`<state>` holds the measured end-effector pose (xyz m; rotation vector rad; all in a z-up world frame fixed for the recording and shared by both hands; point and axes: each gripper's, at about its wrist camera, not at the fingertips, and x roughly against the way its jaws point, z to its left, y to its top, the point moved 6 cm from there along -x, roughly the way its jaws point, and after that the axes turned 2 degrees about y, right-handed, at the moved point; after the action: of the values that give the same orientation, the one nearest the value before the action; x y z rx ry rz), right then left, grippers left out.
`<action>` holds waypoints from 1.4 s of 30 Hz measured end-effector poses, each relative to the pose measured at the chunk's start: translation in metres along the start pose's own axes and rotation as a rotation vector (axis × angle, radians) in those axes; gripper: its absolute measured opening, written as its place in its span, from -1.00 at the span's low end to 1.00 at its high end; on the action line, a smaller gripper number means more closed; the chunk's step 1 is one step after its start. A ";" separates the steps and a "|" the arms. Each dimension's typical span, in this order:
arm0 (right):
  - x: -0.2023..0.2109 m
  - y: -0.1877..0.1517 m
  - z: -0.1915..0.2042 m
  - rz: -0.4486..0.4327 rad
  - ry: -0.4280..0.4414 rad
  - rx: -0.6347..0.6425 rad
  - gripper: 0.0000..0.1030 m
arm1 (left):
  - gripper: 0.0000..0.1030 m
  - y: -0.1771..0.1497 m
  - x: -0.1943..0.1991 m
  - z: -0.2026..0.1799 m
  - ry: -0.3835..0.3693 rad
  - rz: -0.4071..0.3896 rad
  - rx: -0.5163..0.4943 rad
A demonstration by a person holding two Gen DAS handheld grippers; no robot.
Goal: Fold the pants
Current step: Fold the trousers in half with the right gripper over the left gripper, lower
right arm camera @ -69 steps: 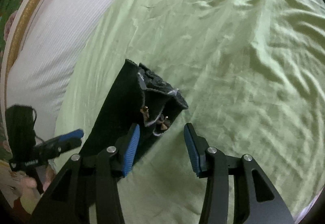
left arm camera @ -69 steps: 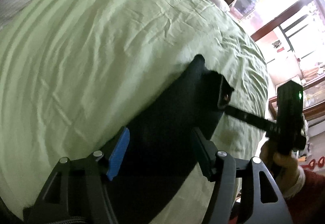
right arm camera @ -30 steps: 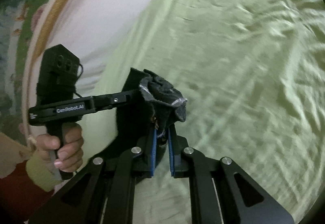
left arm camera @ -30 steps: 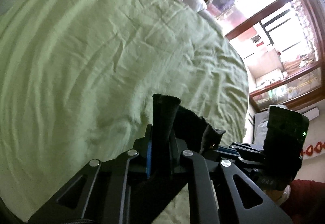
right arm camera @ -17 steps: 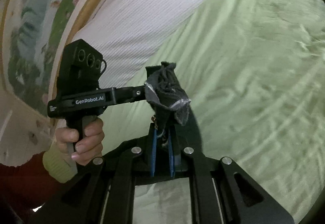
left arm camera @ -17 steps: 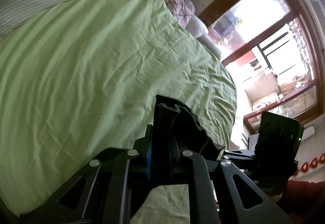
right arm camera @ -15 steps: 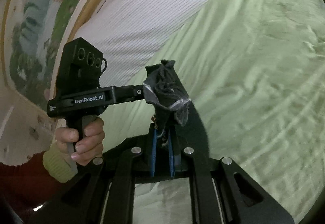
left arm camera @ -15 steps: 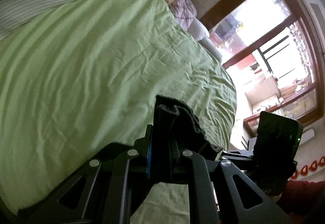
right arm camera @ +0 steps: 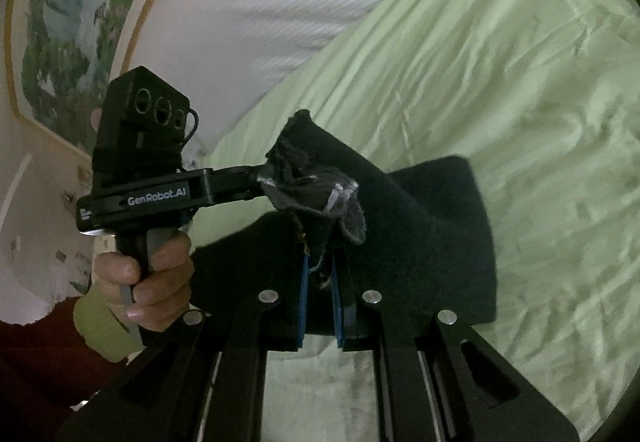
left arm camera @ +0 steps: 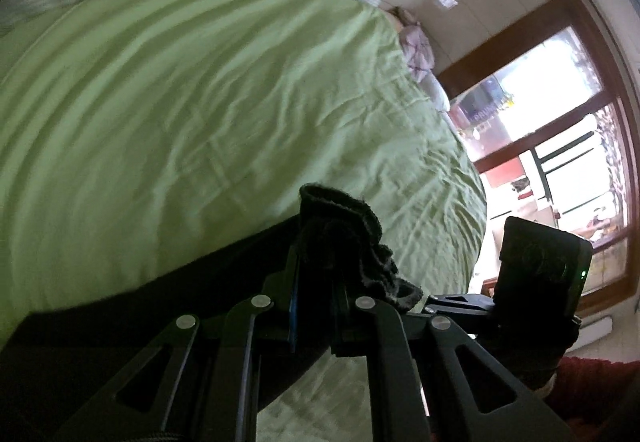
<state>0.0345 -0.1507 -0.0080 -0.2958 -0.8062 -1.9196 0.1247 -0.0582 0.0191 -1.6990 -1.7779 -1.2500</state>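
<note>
A bed fills most of both views, spread with a light green sheet (left arm camera: 208,113) that lies in soft creases and ripples; along its far side runs a white ribbed bedcover (right arm camera: 288,1), pale and finely striped; at the far corner of the bed a patterned pillow (left arm camera: 418,49) rests beside a plain white one; beyond it stands a large window (left arm camera: 560,145) in a dark brown wooden frame, bright with daylight that washes out the glass; the wall around it is cream; in the right wrist view a painting (right arm camera: 60,13) of green foliage hangs in a gold frame on a pale wall
</note>
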 end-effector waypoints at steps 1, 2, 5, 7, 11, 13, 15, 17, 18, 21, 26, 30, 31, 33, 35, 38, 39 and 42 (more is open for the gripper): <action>-0.004 -0.001 -0.001 0.011 -0.001 0.002 -0.78 | -0.85 -0.004 0.000 0.005 0.007 -0.001 0.010; -0.007 -0.003 -0.001 0.023 -0.003 0.006 -0.78 | -0.85 -0.006 -0.001 0.008 0.011 -0.001 0.019; -0.022 -0.009 -0.003 0.064 -0.014 0.016 -0.78 | -0.85 -0.017 -0.004 0.024 0.016 0.002 0.063; -0.028 -0.012 -0.006 0.088 -0.018 0.021 -0.78 | -0.85 -0.024 -0.005 0.033 0.018 0.005 0.089; -0.040 -0.018 -0.005 0.130 -0.033 0.038 -0.78 | -0.85 -0.037 -0.008 0.048 0.027 0.013 0.130; -0.047 -0.022 -0.004 0.157 -0.045 0.052 -0.78 | -0.85 -0.042 -0.011 0.055 0.035 0.020 0.152; -0.053 -0.024 -0.005 0.179 -0.054 0.058 -0.74 | -0.85 -0.048 -0.013 0.062 0.045 0.027 0.173; -0.058 -0.027 -0.006 0.196 -0.064 0.060 -0.70 | -0.83 -0.052 -0.014 0.067 0.051 0.031 0.190; -0.061 -0.028 -0.007 0.205 -0.075 0.061 -0.68 | -0.80 -0.055 -0.014 0.069 0.052 0.031 0.199; -0.065 -0.032 -0.009 0.223 -0.088 0.064 -0.66 | -0.78 -0.062 -0.013 0.075 0.069 0.036 0.227; -0.072 -0.037 -0.006 0.253 -0.082 0.065 -0.36 | -0.75 -0.076 -0.003 0.085 0.086 0.014 0.285; -0.074 -0.038 0.001 0.262 -0.084 0.093 -0.32 | -0.56 -0.088 0.011 0.090 0.098 -0.020 0.341; -0.077 -0.036 0.005 0.261 -0.081 0.100 -0.31 | -0.54 -0.092 0.016 0.092 0.103 -0.035 0.363; -0.081 -0.033 0.012 0.261 -0.074 0.109 -0.31 | -0.43 -0.098 0.026 0.096 0.107 -0.066 0.405; -0.083 -0.032 0.016 0.263 -0.063 0.110 -0.29 | -0.33 -0.106 0.037 0.101 0.108 -0.101 0.445; -0.084 -0.032 0.024 0.276 -0.041 0.119 -0.29 | -0.20 -0.121 0.057 0.108 0.108 -0.149 0.509; -0.087 -0.032 0.028 0.282 -0.029 0.122 -0.29 | -0.19 -0.125 0.062 0.110 0.107 -0.163 0.527; -0.090 -0.035 0.039 0.304 -0.017 0.153 -0.28 | -0.18 -0.136 0.078 0.114 0.118 -0.201 0.564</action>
<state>0.0417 -0.0515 -0.0405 -0.3214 -0.8612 -1.5655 0.0166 0.0962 -0.0262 -1.1325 -2.0175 -0.7870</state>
